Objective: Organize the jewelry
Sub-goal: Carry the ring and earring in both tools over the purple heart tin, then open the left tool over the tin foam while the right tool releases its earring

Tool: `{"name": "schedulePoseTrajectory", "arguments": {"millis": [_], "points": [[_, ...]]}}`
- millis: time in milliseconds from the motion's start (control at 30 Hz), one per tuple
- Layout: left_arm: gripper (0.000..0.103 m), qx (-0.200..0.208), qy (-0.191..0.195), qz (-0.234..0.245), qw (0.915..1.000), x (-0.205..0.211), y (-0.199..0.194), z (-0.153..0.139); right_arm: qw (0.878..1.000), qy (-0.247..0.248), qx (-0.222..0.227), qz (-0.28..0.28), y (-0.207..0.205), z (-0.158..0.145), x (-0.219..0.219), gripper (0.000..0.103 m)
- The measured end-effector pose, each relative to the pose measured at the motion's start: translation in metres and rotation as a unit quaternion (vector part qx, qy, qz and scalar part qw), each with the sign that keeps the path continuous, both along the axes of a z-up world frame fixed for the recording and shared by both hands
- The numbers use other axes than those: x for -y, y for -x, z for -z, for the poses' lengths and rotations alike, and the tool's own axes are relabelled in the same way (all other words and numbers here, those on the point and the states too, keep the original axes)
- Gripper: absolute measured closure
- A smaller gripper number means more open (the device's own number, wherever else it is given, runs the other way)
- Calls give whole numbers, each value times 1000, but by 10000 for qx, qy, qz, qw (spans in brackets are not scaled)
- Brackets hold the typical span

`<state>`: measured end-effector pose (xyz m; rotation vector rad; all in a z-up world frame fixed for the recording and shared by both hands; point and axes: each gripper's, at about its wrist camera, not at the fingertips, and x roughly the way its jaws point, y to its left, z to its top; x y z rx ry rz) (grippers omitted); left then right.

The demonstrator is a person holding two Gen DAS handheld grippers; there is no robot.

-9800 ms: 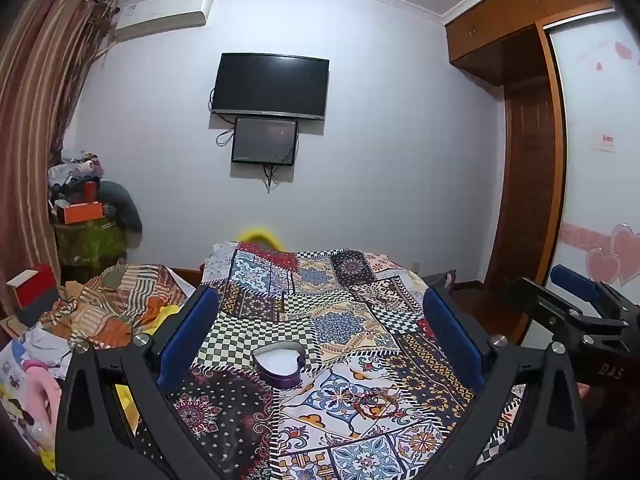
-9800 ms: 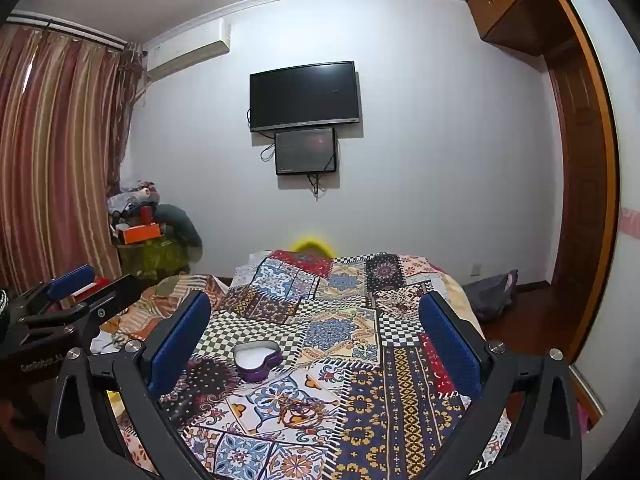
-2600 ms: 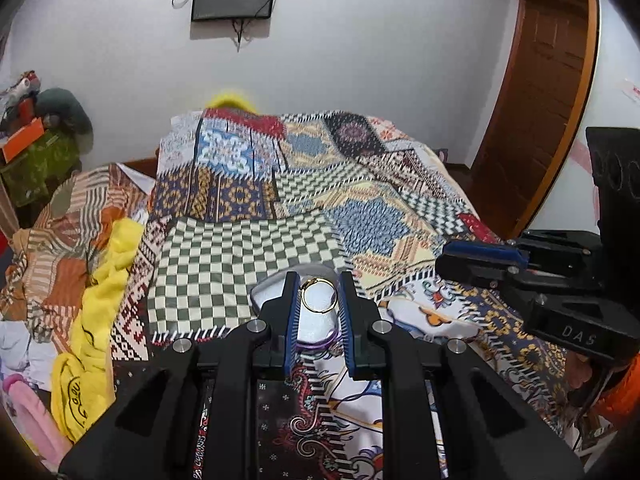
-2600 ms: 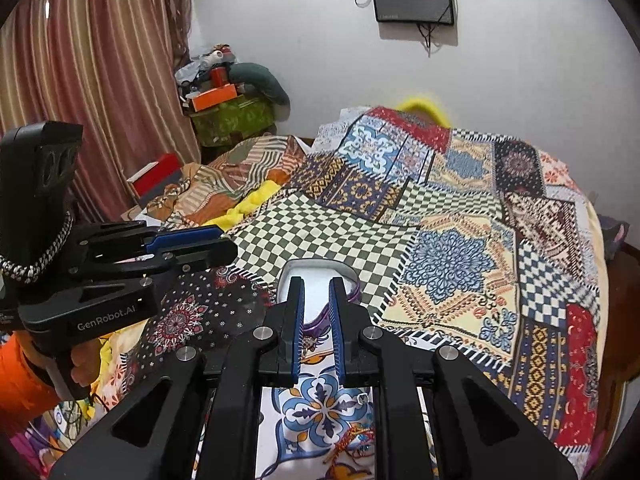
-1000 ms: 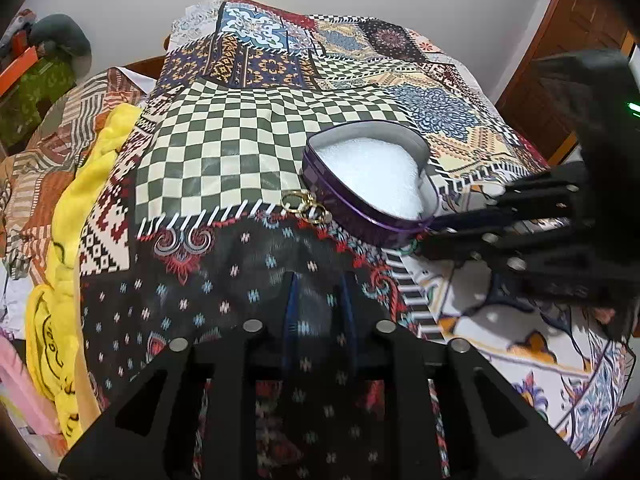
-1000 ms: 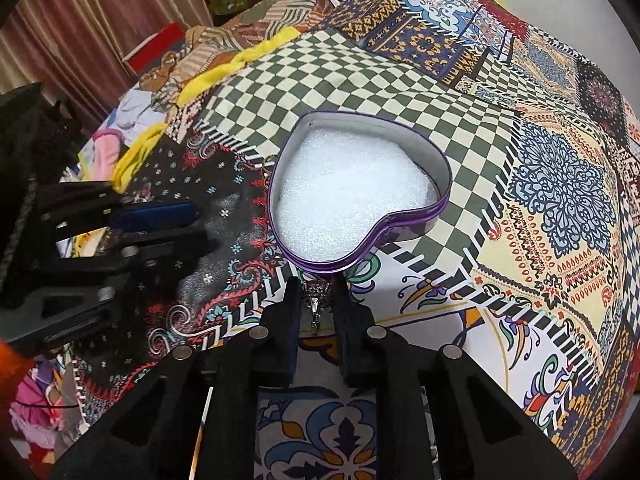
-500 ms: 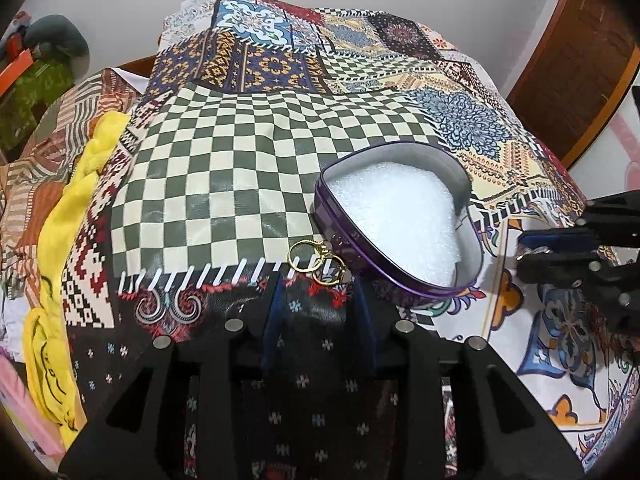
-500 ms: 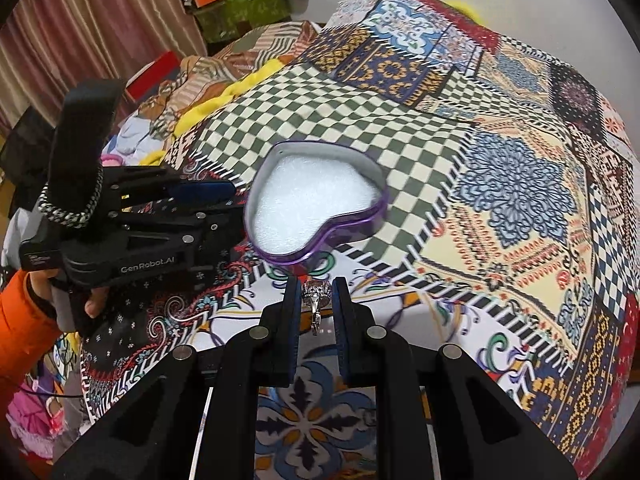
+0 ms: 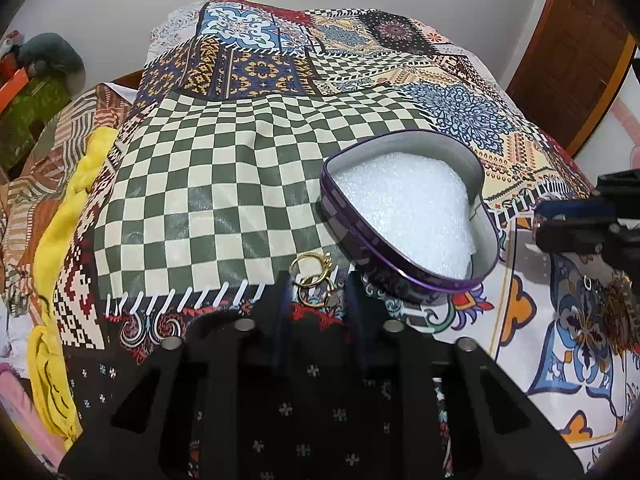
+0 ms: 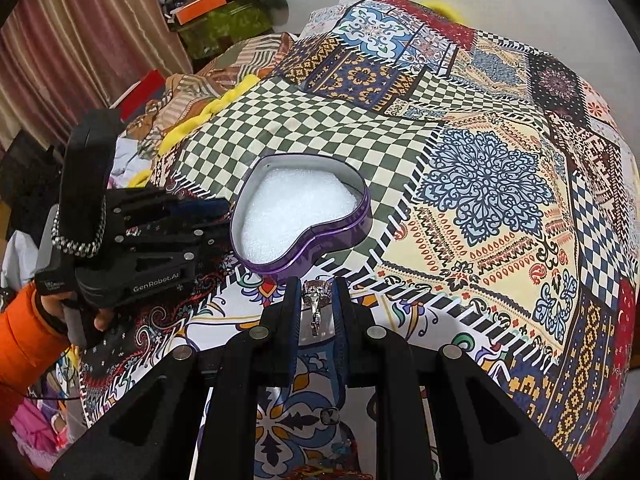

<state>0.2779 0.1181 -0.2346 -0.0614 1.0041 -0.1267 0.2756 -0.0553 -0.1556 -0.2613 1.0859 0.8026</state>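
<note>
Gold rings [image 9: 312, 278] left view, silver ring [image 10: 317, 295] right

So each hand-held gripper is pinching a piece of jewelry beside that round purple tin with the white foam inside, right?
Nearly. The purple tin is heart-shaped, not round; the right wrist view shows its lobes and point plainly. The rest holds: the left hand-held gripper pinches gold rings, the right hand-held gripper pinches a silver ring, and white foam lines the tin.

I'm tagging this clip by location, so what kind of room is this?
Most likely a bedroom in a home: a patchwork-patterned bedspread covers what looks like a bed, striped curtains hang beside it, and a dark wooden door stands nearby.
</note>
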Motion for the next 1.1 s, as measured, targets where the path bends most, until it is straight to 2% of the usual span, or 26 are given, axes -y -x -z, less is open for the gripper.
{"name": "schedulePoseTrajectory", "arguments": {"millis": [300, 400, 500, 800, 1100], "points": [[84, 66, -17, -8, 10000, -3, 17, -5, 9998, -141, 95, 43, -3, -9, -3, 89], [84, 150, -96, -39, 9998, -3, 23, -11, 9997, -204, 129, 67, -5, -13, -5, 89], [84, 287, 7, -76, 9996, -5, 25, -23, 9994, -291, 146, 110, -10, -17, -8, 89], [84, 652, 327, 36, 9973, 1, 11, -61, 9989, -371, 131, 246, -35, -24, -22, 89], [84, 535, 234, 378, 9976, 26, -10, -55, 9995, -267, -20, 163, -49, -18, -42, 89]]}}
